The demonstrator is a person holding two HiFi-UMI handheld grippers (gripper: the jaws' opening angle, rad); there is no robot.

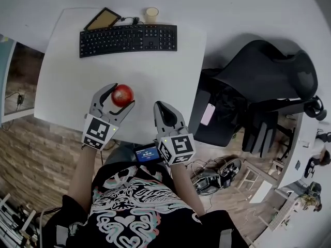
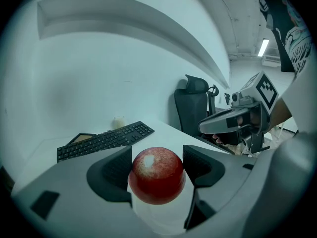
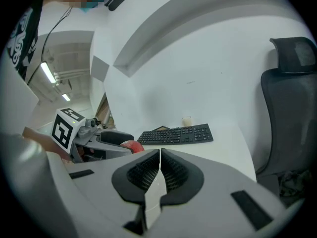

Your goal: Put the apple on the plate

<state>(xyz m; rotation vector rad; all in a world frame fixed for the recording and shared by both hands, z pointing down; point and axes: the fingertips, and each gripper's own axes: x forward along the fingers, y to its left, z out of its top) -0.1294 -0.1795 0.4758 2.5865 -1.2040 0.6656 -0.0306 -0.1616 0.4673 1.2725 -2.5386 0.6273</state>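
A red apple (image 1: pixel 122 95) sits between the jaws of my left gripper (image 1: pixel 118 98), over the near part of the white table (image 1: pixel 155 71). In the left gripper view the apple (image 2: pixel 157 175) fills the gap, with both dark pads (image 2: pixel 118 171) against its sides, so this gripper is shut on it. My right gripper (image 1: pixel 161 109) is a little to the right of it near the table's front edge. Its ribbed pads (image 3: pixel 146 173) meet with nothing between them. I cannot make out a plate in any view.
A black keyboard (image 1: pixel 128 39) lies across the far part of the table, with a flat framed tablet (image 1: pixel 103 18) and a small pale cup (image 1: pixel 151 15) behind it. A black office chair (image 1: pixel 258 87) stands right of the table, a pink phone (image 1: pixel 208 114) on its seat.
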